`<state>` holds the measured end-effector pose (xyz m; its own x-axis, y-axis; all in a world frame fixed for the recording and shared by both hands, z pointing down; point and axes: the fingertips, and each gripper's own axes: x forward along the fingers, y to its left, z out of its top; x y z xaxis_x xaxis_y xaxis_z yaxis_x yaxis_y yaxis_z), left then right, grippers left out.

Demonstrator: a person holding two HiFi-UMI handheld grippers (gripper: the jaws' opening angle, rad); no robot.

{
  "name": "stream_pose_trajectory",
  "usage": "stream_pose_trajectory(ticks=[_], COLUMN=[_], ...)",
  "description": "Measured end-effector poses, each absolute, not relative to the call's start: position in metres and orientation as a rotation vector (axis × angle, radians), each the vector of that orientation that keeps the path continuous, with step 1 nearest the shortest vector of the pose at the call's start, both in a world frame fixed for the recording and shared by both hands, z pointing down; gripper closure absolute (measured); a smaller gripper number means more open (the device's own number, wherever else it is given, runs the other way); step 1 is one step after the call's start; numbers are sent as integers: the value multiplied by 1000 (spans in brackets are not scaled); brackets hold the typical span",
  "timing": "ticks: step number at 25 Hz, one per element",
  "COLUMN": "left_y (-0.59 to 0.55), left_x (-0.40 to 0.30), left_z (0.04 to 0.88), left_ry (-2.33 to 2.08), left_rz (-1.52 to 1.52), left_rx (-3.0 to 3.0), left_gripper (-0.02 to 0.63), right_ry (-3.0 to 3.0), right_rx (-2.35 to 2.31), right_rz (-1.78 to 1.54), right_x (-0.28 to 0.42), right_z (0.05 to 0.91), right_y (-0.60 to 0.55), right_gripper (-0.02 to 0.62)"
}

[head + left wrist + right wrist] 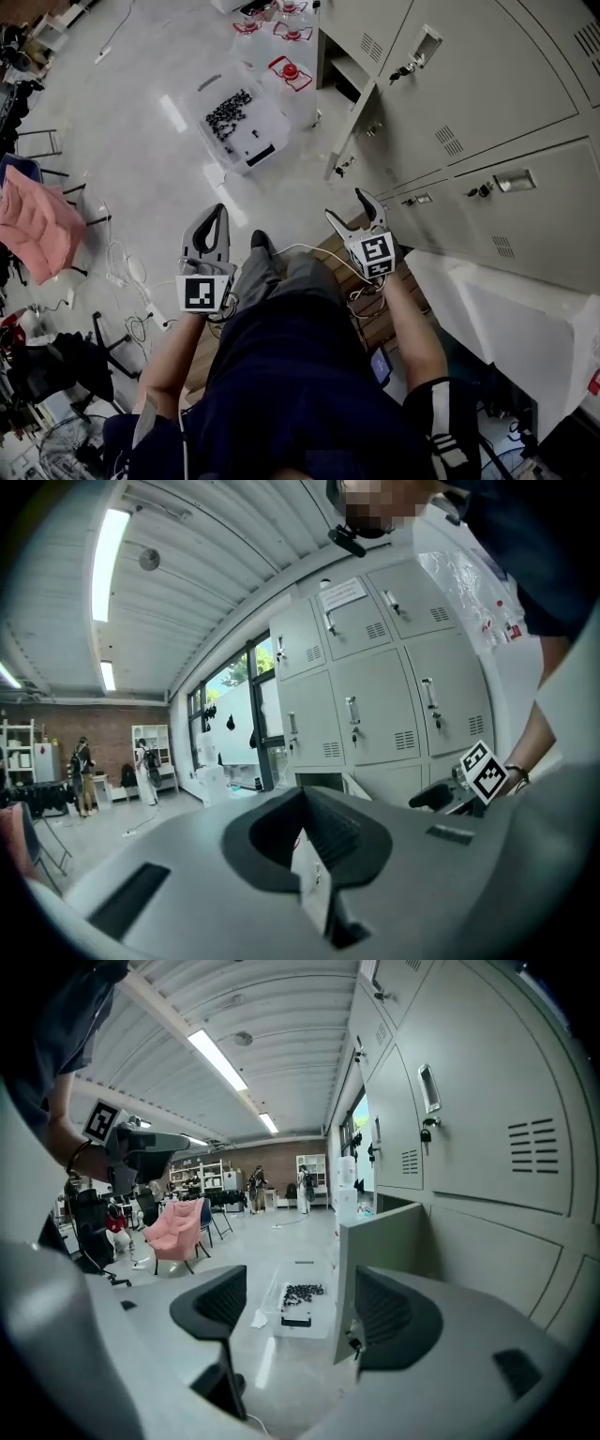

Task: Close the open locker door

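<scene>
The grey locker bank (487,84) fills the right of the head view. One low door (352,129) stands swung out from its dark compartment (345,67). My right gripper (345,206) hovers just short of that door's lower end, jaws open and empty. In the right gripper view the door (380,1260) stands edge-on ahead, in line with the right pad of the open gripper (300,1307). My left gripper (216,210) is over the floor to the left, well away from the lockers, fingertips together and holding nothing. Through the left gripper's (314,836) narrow slit a sliver of the door (309,878) shows.
A clear bin of small black parts (239,122) sits on the floor left of the open door, with red-marked containers (289,70) beyond it. A pink chair (33,225) and cables (127,272) lie at the left. A white box (506,319) stands at the right.
</scene>
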<state>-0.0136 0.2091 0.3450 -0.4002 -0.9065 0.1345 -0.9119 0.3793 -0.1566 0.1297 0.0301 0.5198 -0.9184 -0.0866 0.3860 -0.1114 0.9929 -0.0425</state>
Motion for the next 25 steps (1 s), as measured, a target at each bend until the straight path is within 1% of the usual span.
stream_pose_trajectory(ticks=[4,7,10,14,25], left_y=[191,177,167,160,108], left_x=[-48,-77,-98,-116,-106], left_z=[370,393,394,402,451], left_ry=[-2478,-2364,-2300,-2180,-2074], left_rz=[312,364,319,324,360], left_rx=[1845,1973,2088,2189,2286], left_gripper=[603,603,603,603,603], right_ry=[-2696,-2672,-2635,-2606,-2590], right_rx=[232,353,462,484,358], right_rz=[80,103,135,129,118], right_x=[107,89,76,69,58], right_z=[545,563,578,589,654], right_y=[27,17,9,5,-13], right_gripper=[225,225,242,267,295])
